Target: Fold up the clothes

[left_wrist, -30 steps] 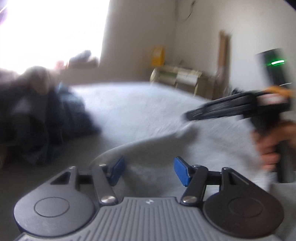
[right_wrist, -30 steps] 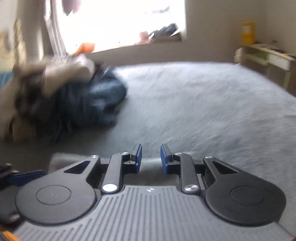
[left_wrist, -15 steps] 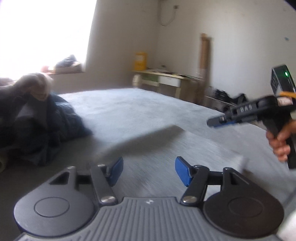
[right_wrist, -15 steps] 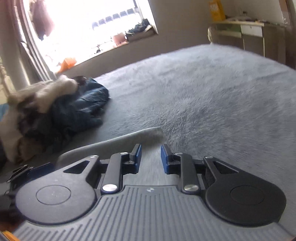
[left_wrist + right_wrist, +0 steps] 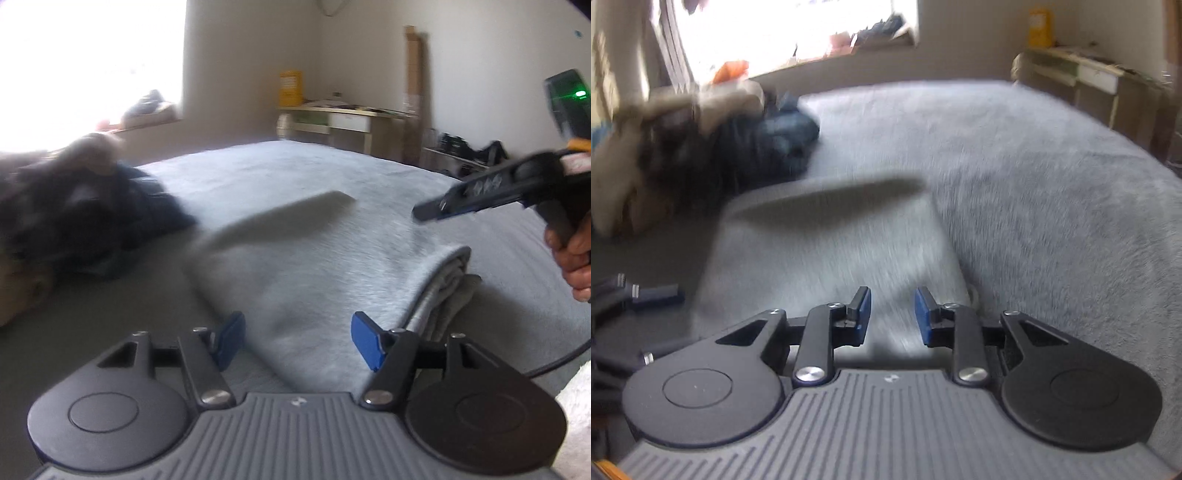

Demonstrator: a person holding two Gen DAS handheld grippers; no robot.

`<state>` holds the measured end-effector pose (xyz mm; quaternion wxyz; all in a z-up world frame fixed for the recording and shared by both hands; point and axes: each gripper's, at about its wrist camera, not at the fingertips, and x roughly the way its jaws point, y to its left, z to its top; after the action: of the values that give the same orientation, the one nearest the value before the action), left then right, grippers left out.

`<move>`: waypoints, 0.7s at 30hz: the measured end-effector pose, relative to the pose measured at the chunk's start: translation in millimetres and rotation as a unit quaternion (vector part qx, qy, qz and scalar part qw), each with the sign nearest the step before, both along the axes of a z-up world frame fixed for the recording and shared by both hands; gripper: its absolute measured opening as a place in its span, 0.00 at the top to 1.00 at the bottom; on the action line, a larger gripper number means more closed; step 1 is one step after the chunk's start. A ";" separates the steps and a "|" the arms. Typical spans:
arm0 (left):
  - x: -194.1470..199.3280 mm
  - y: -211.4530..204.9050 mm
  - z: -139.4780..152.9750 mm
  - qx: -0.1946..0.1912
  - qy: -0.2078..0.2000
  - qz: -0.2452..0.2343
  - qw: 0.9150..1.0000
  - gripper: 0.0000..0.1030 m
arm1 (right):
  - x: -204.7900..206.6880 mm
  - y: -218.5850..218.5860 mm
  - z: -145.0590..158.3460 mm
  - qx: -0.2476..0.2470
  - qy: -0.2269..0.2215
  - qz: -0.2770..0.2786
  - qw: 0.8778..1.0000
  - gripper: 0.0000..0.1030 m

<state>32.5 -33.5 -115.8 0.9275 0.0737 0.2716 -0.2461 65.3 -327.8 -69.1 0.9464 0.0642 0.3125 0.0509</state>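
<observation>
A light grey fleece garment (image 5: 325, 266) lies folded on the grey bed cover, its layered edge showing at the right (image 5: 447, 280). My left gripper (image 5: 297, 341) hovers open just above the garment's near end, with nothing between its blue pads. In the left wrist view my right gripper (image 5: 424, 213) hangs above the garment's right side, held by a hand (image 5: 576, 258). The right wrist view shows the same garment (image 5: 827, 251), blurred. My right gripper (image 5: 892, 314) stands over its near edge with a narrow gap and nothing gripped. The left gripper's fingers (image 5: 653, 291) show at the left edge.
A heap of dark blue and tan clothes (image 5: 74, 206) (image 5: 738, 147) lies at the far left of the bed. The grey bed cover (image 5: 1052, 184) stretches bare to the right. A desk (image 5: 347, 122) and a yellow box (image 5: 290, 88) stand by the far wall.
Both views have swung and dropped toward the bed. The grey garment, partly out of view half a second ago, now lies folded in front of both grippers. Neither jaw gap has changed.
</observation>
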 end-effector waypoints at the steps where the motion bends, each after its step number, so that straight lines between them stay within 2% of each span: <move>1: -5.7 5.5 4.8 0.001 0.002 0.014 1.000 0.31 | -5.4 2.1 6.1 0.018 -0.016 -0.006 1.000 0.73; 5: -28.6 17.7 17.6 0.022 0.032 0.067 0.997 0.29 | -30.6 12.4 19.0 0.065 -0.069 -0.037 0.995 0.59; 7: -37.6 21.0 21.0 0.038 0.046 0.097 0.994 0.26 | -39.4 16.3 17.5 0.087 -0.073 -0.046 0.992 0.58; 9: -45.0 26.4 23.9 0.045 0.058 0.125 0.989 0.23 | -44.0 18.0 13.7 0.096 -0.069 -0.052 0.992 0.57; 13: -52.8 41.8 31.4 0.031 0.099 0.167 0.980 0.21 | -49.6 18.0 9.9 0.103 -0.057 -0.062 0.991 0.57; 15: -55.6 46.4 35.2 0.026 0.106 0.181 0.977 0.17 | -52.5 18.0 8.0 0.106 -0.051 -0.067 0.991 0.53; 18: -60.0 48.2 37.5 0.024 0.102 0.192 0.976 0.13 | -56.7 18.0 5.1 0.112 -0.043 -0.075 0.990 0.48; 21: -59.4 45.7 34.2 0.024 0.110 0.187 0.976 0.10 | -61.0 18.0 2.2 0.117 -0.034 -0.082 0.989 0.47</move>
<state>-26.9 12.3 -81.6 0.9197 0.0162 0.3863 -0.0683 4.3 -309.8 -66.8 0.9434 0.1980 0.2657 0.0113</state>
